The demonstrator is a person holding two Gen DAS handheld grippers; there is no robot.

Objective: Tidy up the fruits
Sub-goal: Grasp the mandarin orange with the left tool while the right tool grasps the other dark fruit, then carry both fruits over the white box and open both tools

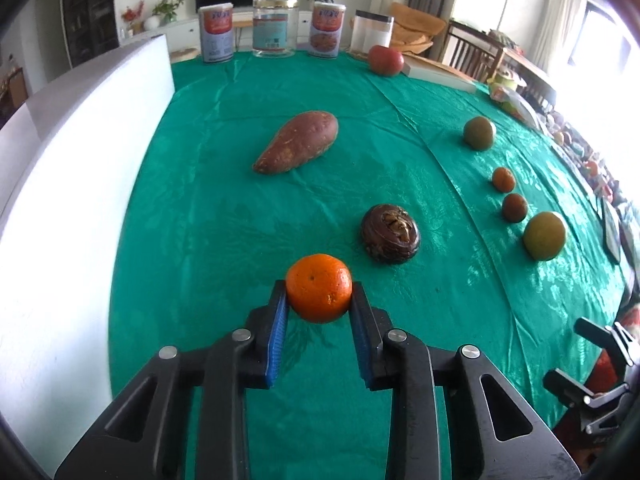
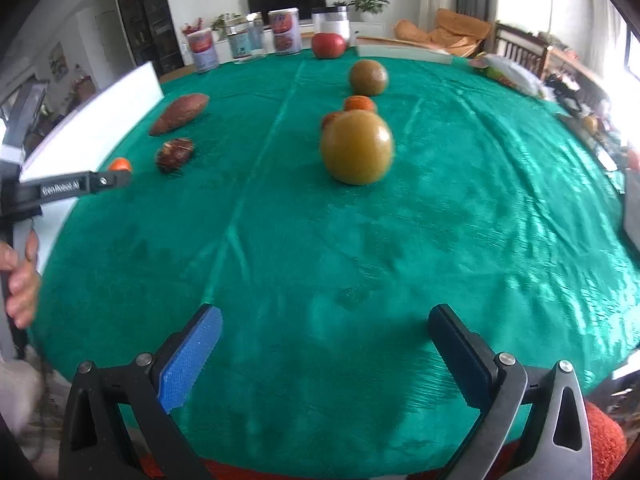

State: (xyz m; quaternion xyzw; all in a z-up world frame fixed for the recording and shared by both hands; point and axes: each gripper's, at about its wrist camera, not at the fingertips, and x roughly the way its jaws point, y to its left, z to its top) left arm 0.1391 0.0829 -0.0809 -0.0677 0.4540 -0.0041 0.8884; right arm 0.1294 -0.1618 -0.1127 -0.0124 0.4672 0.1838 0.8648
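- Left gripper (image 1: 319, 300) clamped on mandarin (image 1: 319, 288), above the tabletop's (image 1: 224, 240) near left part, just before the water chestnut (image 1: 390, 233).
- Right gripper (image 2: 324, 344) spread wide, holding nothing, near edge, facing the green orange (image 2: 357, 147).

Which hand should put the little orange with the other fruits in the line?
Left, probably. The left gripper is already shut on the small round orange mandarin. The right gripper is open and empty, nearer the big round yellow-green fruit.
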